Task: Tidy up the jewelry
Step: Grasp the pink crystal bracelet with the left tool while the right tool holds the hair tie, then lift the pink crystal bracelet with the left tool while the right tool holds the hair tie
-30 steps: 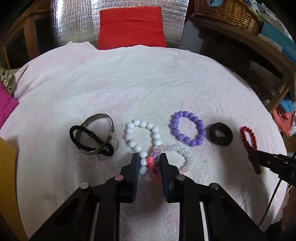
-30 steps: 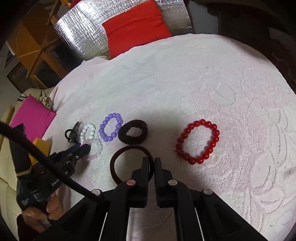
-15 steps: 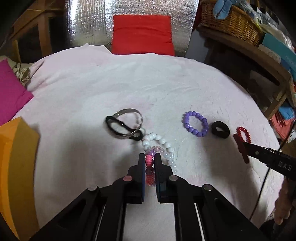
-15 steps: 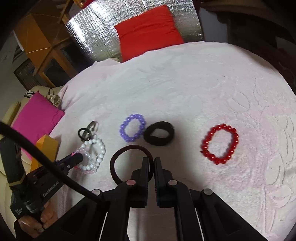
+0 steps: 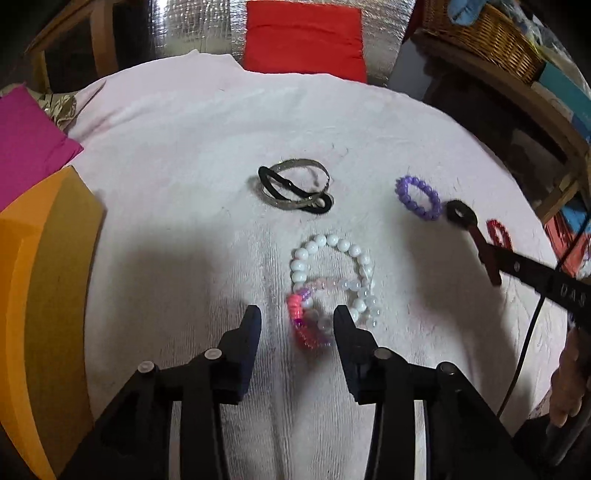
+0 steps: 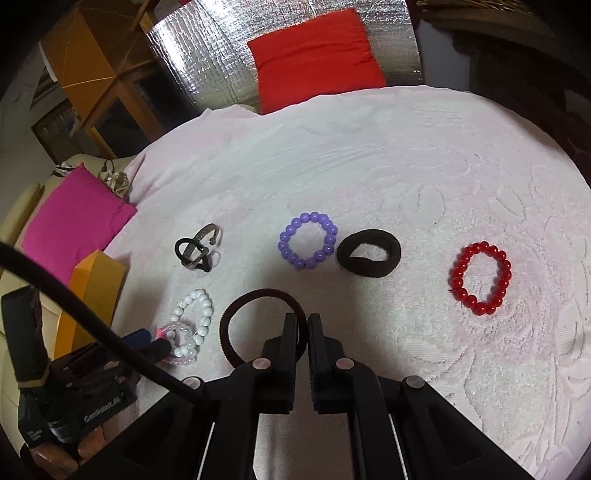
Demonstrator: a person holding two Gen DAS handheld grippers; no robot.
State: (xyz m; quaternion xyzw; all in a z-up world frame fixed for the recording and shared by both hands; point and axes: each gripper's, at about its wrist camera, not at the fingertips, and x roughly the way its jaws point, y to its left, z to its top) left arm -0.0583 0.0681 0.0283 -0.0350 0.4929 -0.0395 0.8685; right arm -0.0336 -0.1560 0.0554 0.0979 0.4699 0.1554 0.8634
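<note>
My left gripper [image 5: 297, 318] is open, its jaws on either side of a pink and clear bead bracelet [image 5: 306, 325] that lies on the white cloth [image 5: 207, 155], overlapping a white bead bracelet [image 5: 332, 245]. My right gripper [image 6: 307, 320] is shut on a dark maroon hair band [image 6: 236, 314] and holds it just above the cloth. A purple bead bracelet [image 6: 308, 240], a black scrunchie [image 6: 369, 253] and a red bead bracelet [image 6: 480, 278] lie in a row. A metal bangle crossed with a black hair tie [image 5: 295, 188] lies further back.
An orange box [image 5: 40, 280] stands at the left edge of the cloth, with a magenta cushion [image 6: 70, 225] beyond it. A red cushion [image 5: 303, 37] lies at the back. A wicker basket [image 5: 480, 33] sits on a wooden shelf at the right.
My left gripper pulled the pink and clear bracelet and the white bracelet leftward, then opened and let go. My right gripper stays shut on the maroon hair band.
</note>
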